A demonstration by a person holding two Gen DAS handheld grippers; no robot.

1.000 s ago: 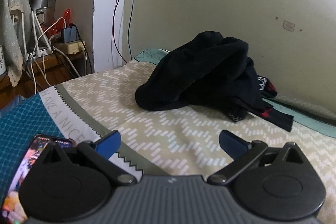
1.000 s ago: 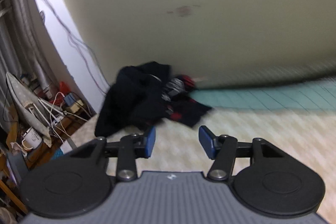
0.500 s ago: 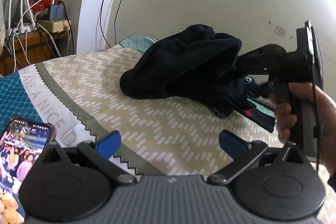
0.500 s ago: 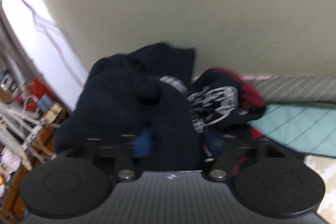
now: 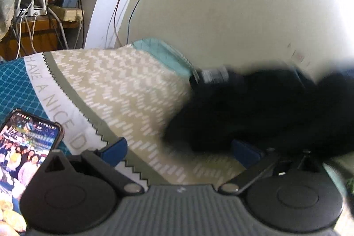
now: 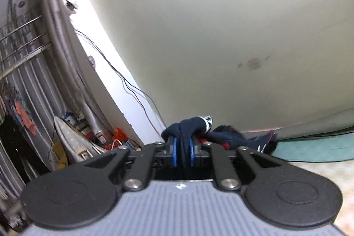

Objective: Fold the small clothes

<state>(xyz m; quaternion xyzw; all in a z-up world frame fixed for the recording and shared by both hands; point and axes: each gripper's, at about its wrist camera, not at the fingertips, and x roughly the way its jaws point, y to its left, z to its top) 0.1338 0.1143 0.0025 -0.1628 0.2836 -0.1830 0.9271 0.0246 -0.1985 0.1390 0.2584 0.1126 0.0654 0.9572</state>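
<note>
The dark garment (image 6: 188, 127) is pinched between the blue pads of the right claw (image 6: 183, 153), a bunched fold of navy cloth standing up from the pads with a white-patterned band at its far end; the pads are drawn nearly together with only the cloth between them. Just beyond the garment, toward the wall (image 6: 221, 37), lies the rest of the clothes pile (image 6: 230, 138), navy with red and white marks, on the bed next to the teal sheet (image 6: 320, 149). In the left wrist view the garment (image 5: 254, 107) is a blurred black mass, seemingly lifted or dragged over the patterned bedspread (image 5: 124, 90); its lower edge sits touching or just above the right-hand pad of the left claw (image 5: 179, 150), whose pads stand wide apart with nothing between them. The garment thus lies ahead and to the right of the left claw, with its long run appearing to go left to right across that view, though blur prevents a firm reading. Judgement: the left claw is the free one and near enough to take a second edge, and it would need to shift rightward to do so. A phone (image 5: 26, 143) with a lit screen rests on the bedspread well to the left of the garment.
</note>
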